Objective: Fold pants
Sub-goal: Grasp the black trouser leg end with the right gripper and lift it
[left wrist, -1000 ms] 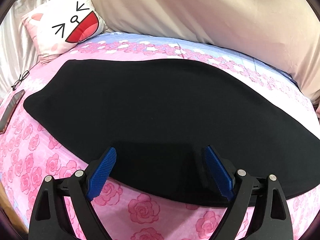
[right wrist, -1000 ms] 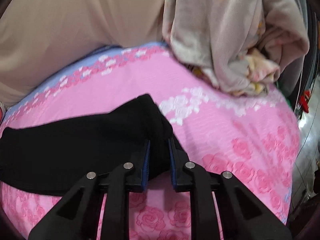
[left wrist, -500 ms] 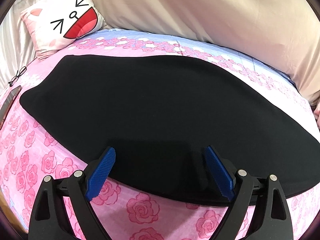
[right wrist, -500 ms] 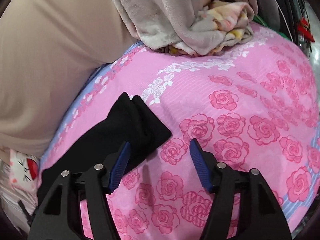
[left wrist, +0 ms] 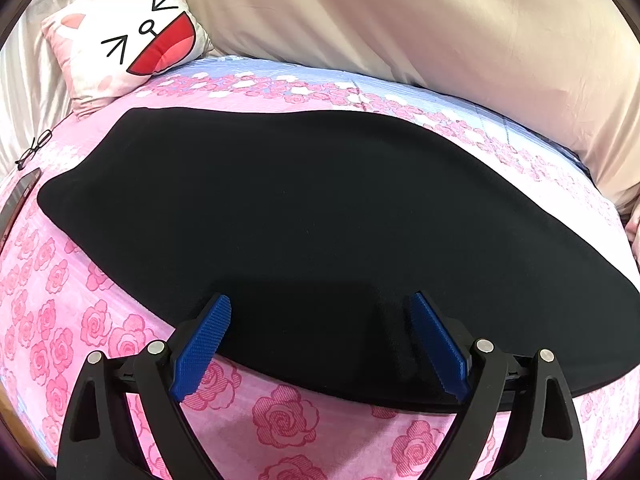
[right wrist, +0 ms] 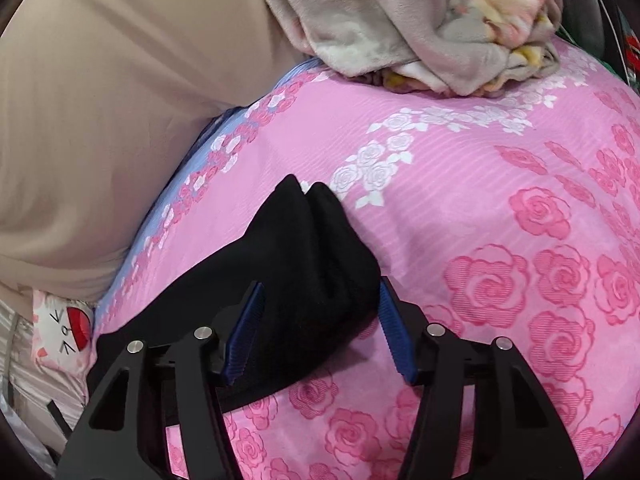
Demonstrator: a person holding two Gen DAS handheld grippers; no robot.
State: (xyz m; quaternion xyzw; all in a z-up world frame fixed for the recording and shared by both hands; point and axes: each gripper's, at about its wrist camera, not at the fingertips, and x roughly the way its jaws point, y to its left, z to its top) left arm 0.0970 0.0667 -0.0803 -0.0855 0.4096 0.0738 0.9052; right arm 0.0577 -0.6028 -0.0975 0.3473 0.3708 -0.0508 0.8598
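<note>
Left wrist view: the black pants (left wrist: pixel 320 216) lie flat along the pink rose-print bedsheet (left wrist: pixel 280 420), their near edge running between the wide-spread pads of the left gripper (left wrist: pixel 320 344), which grips nothing.

Right wrist view: the right gripper (right wrist: pixel 320 328) stands half open, its jaws having just been closing slightly; the pants' bunched leg end (right wrist: pixel 316 248) lies between the pads, unpinched.

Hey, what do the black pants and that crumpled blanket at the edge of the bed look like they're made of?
Black pants: probably a soft, matte knit or fleece; they show no sheen and bunch in thick folds. Crumpled blanket: looks like plush fleece, with a fuzzy, brushed nap in grey-beige and a floral print. The exact fibre of either cannot be told.
</note>
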